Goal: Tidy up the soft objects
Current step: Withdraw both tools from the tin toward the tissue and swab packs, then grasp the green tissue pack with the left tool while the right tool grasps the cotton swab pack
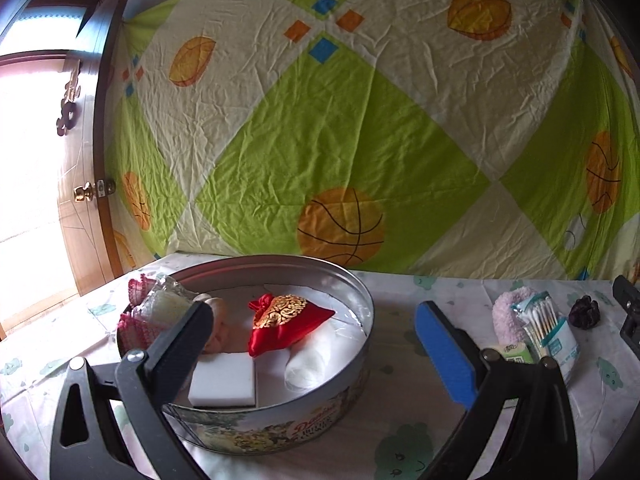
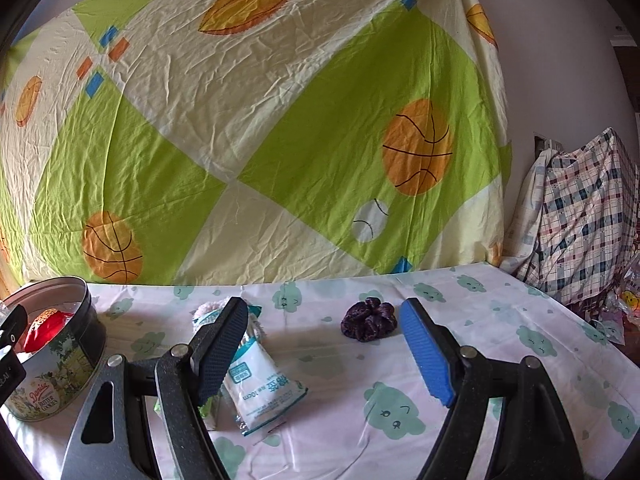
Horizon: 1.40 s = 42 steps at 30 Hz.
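A round cookie tin (image 1: pixel 362 300) stands open on the table and holds a red and gold pouch (image 1: pixel 286 322), a white sponge block (image 1: pixel 224 380), a white roll (image 1: pixel 310 364) and a pink knitted item (image 1: pixel 138 312). My left gripper (image 1: pixel 316 344) is open and empty over the tin's right side. To the right lie a pink fluffy sock (image 1: pixel 505 316), a cotton swab pack (image 1: pixel 550 332) and a dark purple scrunchie (image 1: pixel 584 311). My right gripper (image 2: pixel 324 344) is open and empty; the swab pack (image 2: pixel 260 384) is by its left finger and the scrunchie (image 2: pixel 368 323) lies ahead.
A green and cream sheet with basketballs (image 1: pixel 360 120) hangs behind the table. A wooden door (image 1: pixel 84 184) is at the left. A plaid cloth pile (image 2: pixel 580 216) sits beyond the table's right end. The tin (image 2: pixel 52 360) shows at the right wrist view's left edge.
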Motion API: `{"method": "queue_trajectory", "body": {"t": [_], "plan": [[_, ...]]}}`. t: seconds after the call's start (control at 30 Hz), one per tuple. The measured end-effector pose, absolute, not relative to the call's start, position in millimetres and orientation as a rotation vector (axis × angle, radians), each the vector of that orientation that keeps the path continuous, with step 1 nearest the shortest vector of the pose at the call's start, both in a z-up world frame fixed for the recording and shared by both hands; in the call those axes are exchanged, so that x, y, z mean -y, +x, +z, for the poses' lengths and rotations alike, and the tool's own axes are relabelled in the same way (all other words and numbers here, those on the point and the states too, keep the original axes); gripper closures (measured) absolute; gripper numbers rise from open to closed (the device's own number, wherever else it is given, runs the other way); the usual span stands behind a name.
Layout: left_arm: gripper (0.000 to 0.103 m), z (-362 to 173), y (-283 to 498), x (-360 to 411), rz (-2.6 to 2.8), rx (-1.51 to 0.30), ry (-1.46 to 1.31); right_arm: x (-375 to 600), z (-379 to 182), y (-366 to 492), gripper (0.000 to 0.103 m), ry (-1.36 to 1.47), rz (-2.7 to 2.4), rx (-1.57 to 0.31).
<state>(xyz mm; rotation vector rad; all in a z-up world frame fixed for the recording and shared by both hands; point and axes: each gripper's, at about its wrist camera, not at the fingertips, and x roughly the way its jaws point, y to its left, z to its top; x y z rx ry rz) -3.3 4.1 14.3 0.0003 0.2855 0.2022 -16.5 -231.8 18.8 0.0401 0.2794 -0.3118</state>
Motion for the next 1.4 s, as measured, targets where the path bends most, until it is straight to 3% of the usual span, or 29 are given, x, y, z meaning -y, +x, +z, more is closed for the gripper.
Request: {"method": "queue_trajectory", "body": {"t": [0.67,1.2,1.4], "plan": [[0.001,-5,43,92,-0.063,-0.539,0.187,281,20,-12,0.023,0.001,-0.379,-0.303],[0.001,-36,96,125,-0.130,-0.820,0.133,291,24,-9,0.023,0.048,-0.372,-0.321],[0.008,-52,115,122,-0.156,-0.946,0.068,291,22,-7,0.023,0.054,-0.370,-0.336]]}}
